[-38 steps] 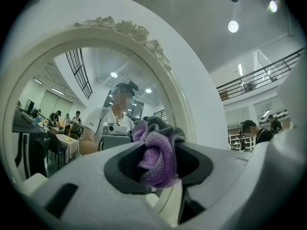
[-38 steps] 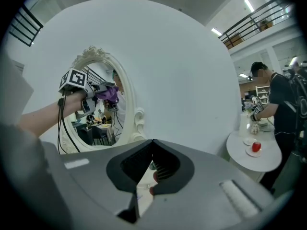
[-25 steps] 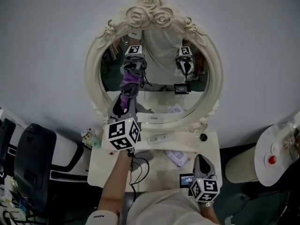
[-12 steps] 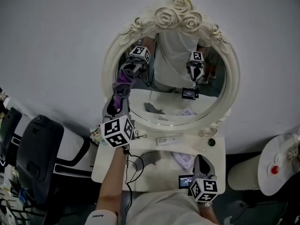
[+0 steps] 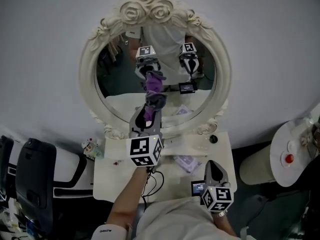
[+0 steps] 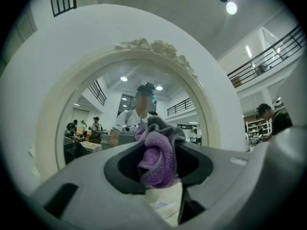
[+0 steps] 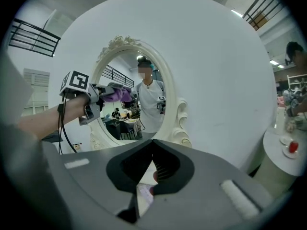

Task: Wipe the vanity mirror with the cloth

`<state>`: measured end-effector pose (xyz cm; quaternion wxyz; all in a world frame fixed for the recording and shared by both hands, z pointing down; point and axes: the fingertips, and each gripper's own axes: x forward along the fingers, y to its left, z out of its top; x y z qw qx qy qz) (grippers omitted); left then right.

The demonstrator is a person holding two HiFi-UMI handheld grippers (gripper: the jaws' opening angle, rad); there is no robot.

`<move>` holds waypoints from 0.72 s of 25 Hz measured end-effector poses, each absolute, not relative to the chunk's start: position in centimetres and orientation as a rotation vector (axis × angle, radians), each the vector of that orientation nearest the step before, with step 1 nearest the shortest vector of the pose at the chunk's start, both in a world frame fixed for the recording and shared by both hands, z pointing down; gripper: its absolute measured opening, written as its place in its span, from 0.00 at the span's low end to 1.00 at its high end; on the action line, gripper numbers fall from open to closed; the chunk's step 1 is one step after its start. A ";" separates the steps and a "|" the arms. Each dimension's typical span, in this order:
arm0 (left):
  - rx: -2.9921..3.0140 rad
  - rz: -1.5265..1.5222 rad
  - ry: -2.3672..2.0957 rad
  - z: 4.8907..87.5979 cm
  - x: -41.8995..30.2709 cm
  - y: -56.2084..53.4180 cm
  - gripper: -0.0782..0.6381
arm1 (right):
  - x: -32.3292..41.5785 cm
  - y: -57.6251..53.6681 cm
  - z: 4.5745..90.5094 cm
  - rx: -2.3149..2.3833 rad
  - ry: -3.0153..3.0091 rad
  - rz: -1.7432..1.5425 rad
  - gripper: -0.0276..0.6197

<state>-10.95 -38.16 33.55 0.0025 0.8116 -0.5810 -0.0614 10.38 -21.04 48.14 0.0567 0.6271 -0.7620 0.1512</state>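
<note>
L gripper [image 5: 148, 115] is clamping the purple cloth [image 5: 154, 90] against the mirror [image 5: 117, 74] glass, lower centre. R gripper [image 5: 212, 170], jaws together w/ nothing between, is idling over the counter [image 5: 107, 184] front-right edge. Wiping is looking underway; the share already done can't be told.

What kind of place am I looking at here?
Probably a mock dressing corner inside a large public hall: an oval cream rose-carved vanity mirror over a white dressing table, with black balcony railings overhead.
</note>
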 end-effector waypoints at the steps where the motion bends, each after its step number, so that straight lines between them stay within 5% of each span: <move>1: 2.565 -0.191 -1.774 34.0 -9.1 -38.2 0.33 | 11.2 -20.8 48.1 1.924 -2.295 0.458 0.05; 10: 2.698 -0.169 -1.429 37.2 6.3 -39.1 0.33 | 21.0 -18.0 48.1 2.165 -2.057 0.451 0.05; 18: 2.655 -0.191 -1.419 38.9 8.7 -40.7 0.33 | 25.3 -16.7 49.2 2.220 -1.960 0.459 0.05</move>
